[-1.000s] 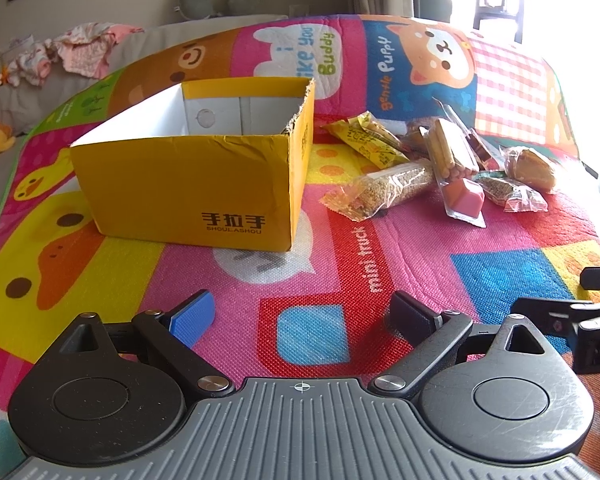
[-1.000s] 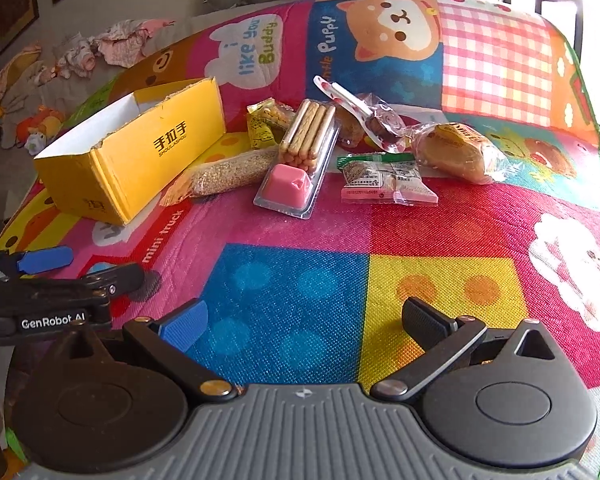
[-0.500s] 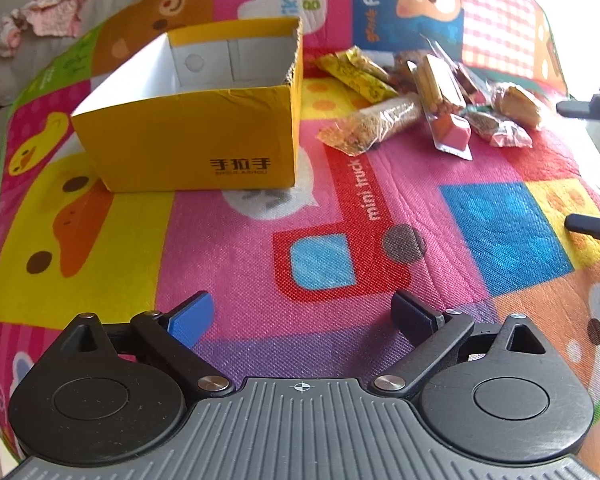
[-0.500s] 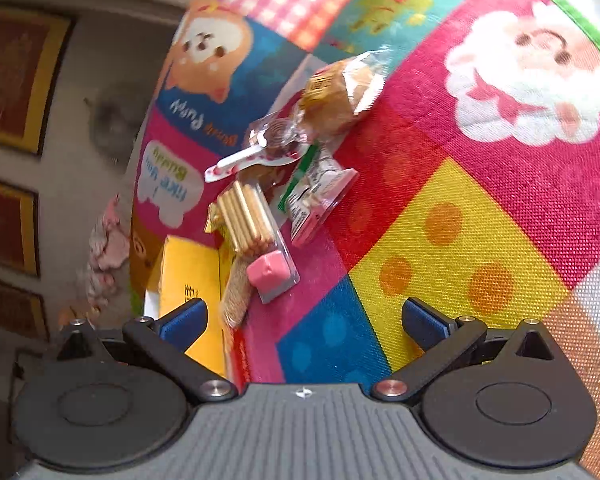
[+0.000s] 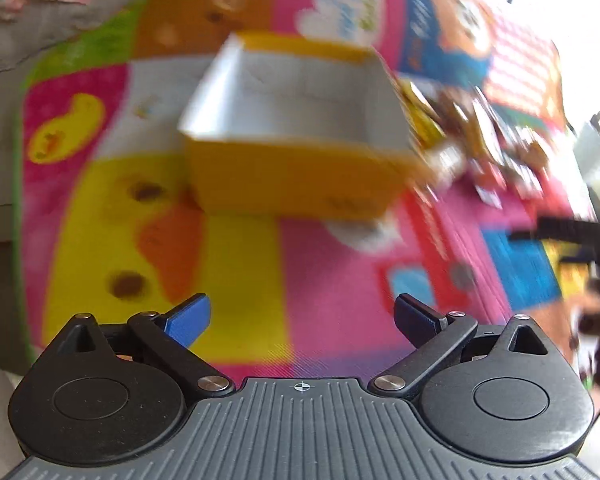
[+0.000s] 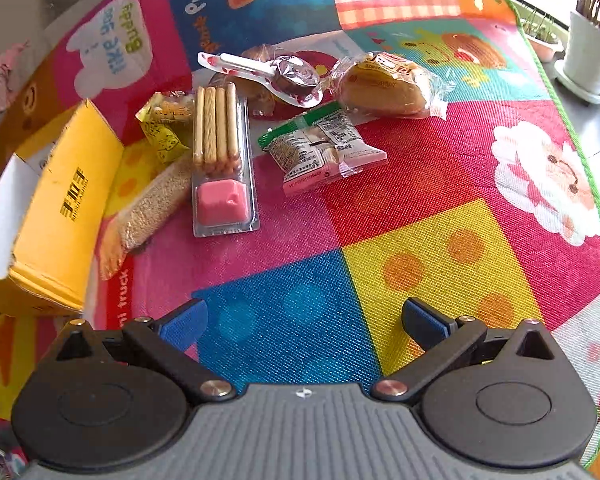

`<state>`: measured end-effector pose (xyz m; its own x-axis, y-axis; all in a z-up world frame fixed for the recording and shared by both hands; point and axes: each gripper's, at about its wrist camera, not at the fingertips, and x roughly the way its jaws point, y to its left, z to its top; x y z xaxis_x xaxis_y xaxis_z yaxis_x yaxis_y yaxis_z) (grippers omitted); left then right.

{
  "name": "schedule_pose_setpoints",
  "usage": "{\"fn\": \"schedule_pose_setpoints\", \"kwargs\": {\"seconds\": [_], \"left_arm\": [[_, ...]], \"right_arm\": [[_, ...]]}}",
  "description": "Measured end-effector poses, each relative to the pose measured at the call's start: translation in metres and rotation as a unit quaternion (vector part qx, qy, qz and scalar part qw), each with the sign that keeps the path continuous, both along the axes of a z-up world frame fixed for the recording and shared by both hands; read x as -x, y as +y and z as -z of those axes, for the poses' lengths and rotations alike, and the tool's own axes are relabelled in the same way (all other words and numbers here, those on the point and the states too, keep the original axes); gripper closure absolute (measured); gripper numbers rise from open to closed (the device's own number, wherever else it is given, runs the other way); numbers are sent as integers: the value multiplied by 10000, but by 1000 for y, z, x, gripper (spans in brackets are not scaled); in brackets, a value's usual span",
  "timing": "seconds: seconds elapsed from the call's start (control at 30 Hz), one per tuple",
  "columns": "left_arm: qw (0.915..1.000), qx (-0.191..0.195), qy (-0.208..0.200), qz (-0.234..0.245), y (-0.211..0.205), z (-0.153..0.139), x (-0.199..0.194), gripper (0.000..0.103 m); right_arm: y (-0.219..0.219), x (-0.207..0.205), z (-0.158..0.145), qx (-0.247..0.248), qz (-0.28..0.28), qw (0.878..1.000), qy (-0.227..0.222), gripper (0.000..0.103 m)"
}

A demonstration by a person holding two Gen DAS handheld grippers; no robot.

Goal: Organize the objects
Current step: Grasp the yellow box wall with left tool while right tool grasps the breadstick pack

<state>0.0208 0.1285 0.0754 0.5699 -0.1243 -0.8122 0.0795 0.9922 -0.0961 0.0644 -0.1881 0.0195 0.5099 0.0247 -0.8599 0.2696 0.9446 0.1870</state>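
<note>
My left claw [image 5: 302, 316] and right claw [image 6: 304, 318] both gape empty; the biscuit-stick pack [image 6: 220, 156] lies just right of the yellow box [image 6: 60, 216]

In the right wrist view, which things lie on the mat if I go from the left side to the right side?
yellow box → sesame bar → biscuit stick tray with pink cup → green and pink snack packet → wrapped bun → white plant pot, which stands beyond the mat's edge.
</note>
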Motion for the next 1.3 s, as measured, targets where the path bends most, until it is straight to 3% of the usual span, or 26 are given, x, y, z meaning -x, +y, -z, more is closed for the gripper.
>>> {"fn": "schedule_pose_setpoints", "kwargs": {"seconds": [0.1, 0.17, 0.23, 0.37, 0.4, 0.47, 0.5, 0.53, 0.6, 0.7, 0.87, 0.93, 1.03, 1.1, 1.13, 1.2, 1.3], "left_arm": [[9984, -117, -309, -460, 37, -21, -35, 2], [9975, -48, -251, -661, 56, -26, -70, 2], [9975, -39, -158, -688, 62, -25, -99, 2], [9990, -188, -109, -402, 49, -16, -143, 3], [9992, -210, -72, -323, 44, -10, -150, 10], [9994, -285, 65, -205, 34, -2, -158, 39], [9991, -341, 178, -173, 31, 3, -161, 59], [9988, -377, 259, -185, 29, 6, -161, 66], [9982, -397, 405, -217, 26, 8, -160, 67], [9961, -536, 644, -292, 18, 7, -151, 86], [9935, -766, 847, -12, -10, 7, -127, 91], [9923, -831, 917, 30, -20, 8, -117, 93], [9899, -958, 1030, 151, -32, 8, -106, 94], [9882, -1032, 1115, 179, -40, 9, -101, 94], [9872, -1127, 1098, 267, -45, 9, -99, 93], [9834, -1367, 1155, 295, -53, 6, -91, 93], [9827, -1260, 1360, 13, -51, 7, -84, 92]], "right_arm": [[9, -6, 2, 271, 256, 9992, 117, 0], [15, -12, 4, 491, 315, 9979, 275, 0], [21, -19, 6, 679, 320, 9962, 437, 0], [18, -30, 4, 555, 271, 9947, 825, 0], [16, -34, 3, 528, 214, 9939, 942, 0], [14, -42, 2, 400, 74, 9910, 1276, 0], [12, -43, 0, 237, 48, 9888, 1476, 0], [11, -38, -5, -113, 18, 9857, 1679, 0], [14, -23, -20, -645, -172, 9803, 1859, 0], [32, 19, -68, -327, -694, 9818, 1738, 0], [31, 67, -150, 439, -637, 9931, 881, 0], [20, 66, -172, 676, -458, 9948, 613, 0], [-5, 44, -190, 740, -510, 9943, 574, 0], [-15, 26, -192, 654, -738, 9938, 518, 3], [-19, 13, -187, 599, -983, 9923, 465, 9], [-19, -11, -164, 546, -1418, 9873, 453, 14], [-10, -54, -125, 292, -1906, 9773, 875, 44]]}}
